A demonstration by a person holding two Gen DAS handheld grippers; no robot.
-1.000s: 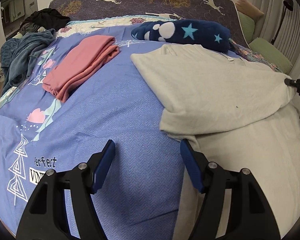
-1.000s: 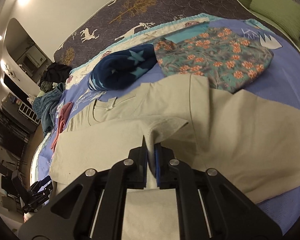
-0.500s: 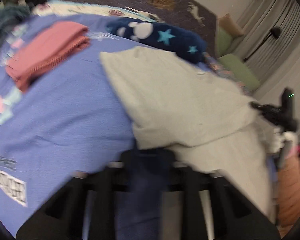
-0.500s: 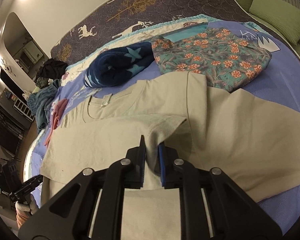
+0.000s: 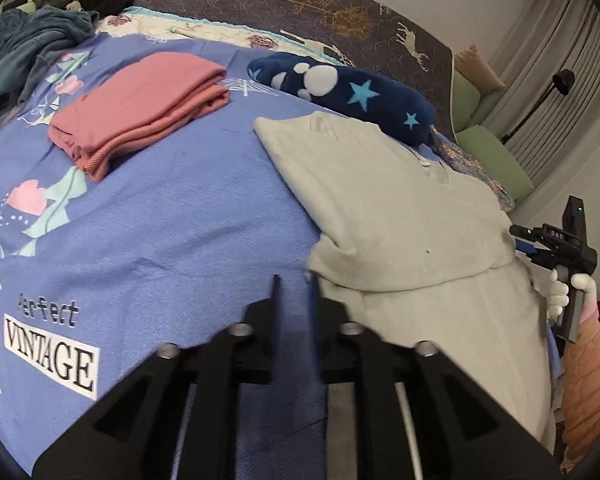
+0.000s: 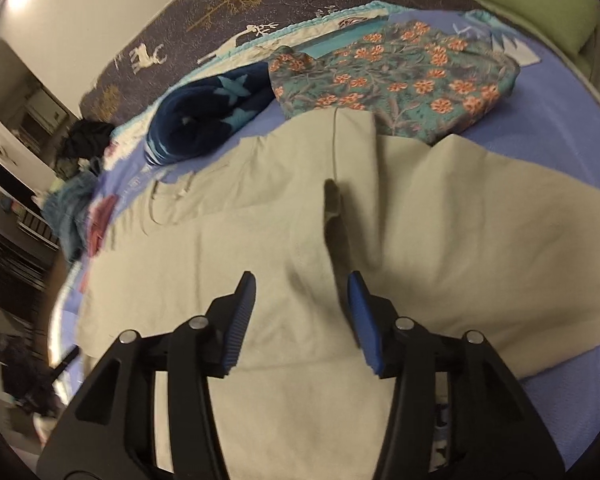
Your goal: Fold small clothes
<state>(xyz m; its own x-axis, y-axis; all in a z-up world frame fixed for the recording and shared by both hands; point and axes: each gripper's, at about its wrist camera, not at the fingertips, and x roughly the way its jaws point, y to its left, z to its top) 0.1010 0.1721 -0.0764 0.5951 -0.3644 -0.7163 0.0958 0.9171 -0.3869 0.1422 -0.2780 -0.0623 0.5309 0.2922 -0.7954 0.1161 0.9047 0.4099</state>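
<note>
While the beige T-shirt is lying spread on the blue bedspread, both grippers are hovering low over it. The right gripper is opening its jaws; they are standing apart and released, and the beige cloth is lying under and between the blue pads without being pressed by them. A folded sleeve edge is sitting on top of the shirt just ahead of this gripper.

The left gripper is also opening its jaws. The gap between them is still narrow, and only the bedspread is showing in it. The fingertips are pointing at the near left corner of the folded shirt, just beside its edge, but they are not grasping it.

In the left wrist view, a hand in a white glove is holding the other gripper at the far right side of the shirt, with an orange sleeve below it.

Beyond the shirt, a dark blue star blanket is lying rolled. A folded pink garment is resting well apart on the left, and a folded floral garment is lying just beside the shirt's top edge.
</note>
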